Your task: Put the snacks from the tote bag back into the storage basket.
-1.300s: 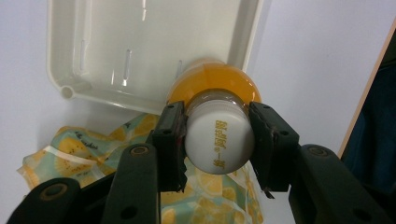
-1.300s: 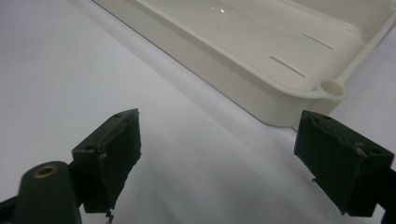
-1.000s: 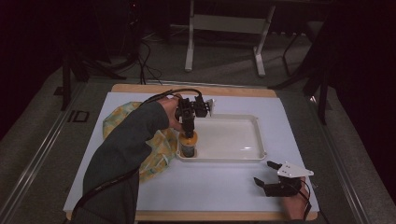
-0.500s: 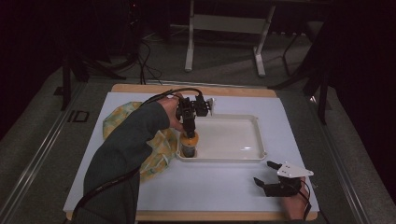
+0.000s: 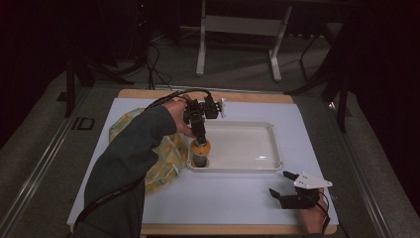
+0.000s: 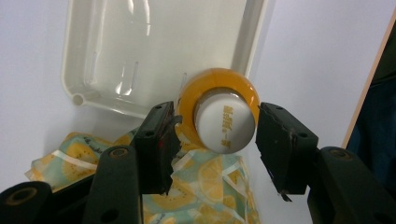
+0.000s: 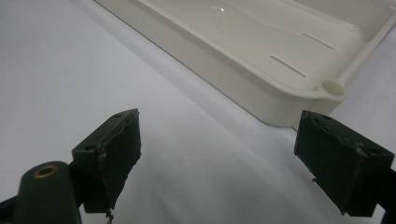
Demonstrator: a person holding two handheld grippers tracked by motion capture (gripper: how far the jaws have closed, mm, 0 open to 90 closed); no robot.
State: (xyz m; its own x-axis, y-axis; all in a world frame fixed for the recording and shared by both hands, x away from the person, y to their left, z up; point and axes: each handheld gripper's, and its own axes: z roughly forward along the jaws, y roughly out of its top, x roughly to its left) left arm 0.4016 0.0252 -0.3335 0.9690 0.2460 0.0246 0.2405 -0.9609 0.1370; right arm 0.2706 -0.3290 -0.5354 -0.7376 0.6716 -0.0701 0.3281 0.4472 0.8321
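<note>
A: What sits on the counter (image 5: 317,148)?

B: A white tray (image 5: 247,148), a lemon-print cloth (image 5: 166,158) just left of it, and an orange bottle (image 5: 200,151) upright in the tray's near-left corner.

A: And the left hand-held gripper (image 6: 217,135)?

B: It points down over the bottle's white cap (image 6: 225,122). Its jaws have just been opening; they flank the cap without pressing it.

A: The right hand-held gripper (image 5: 287,191)?

B: Low over the counter near the tray's front-right corner, jaws wide, nothing between them.

A: Anything hidden?

B: The sleeve (image 5: 129,163) covers part of the cloth.
</note>
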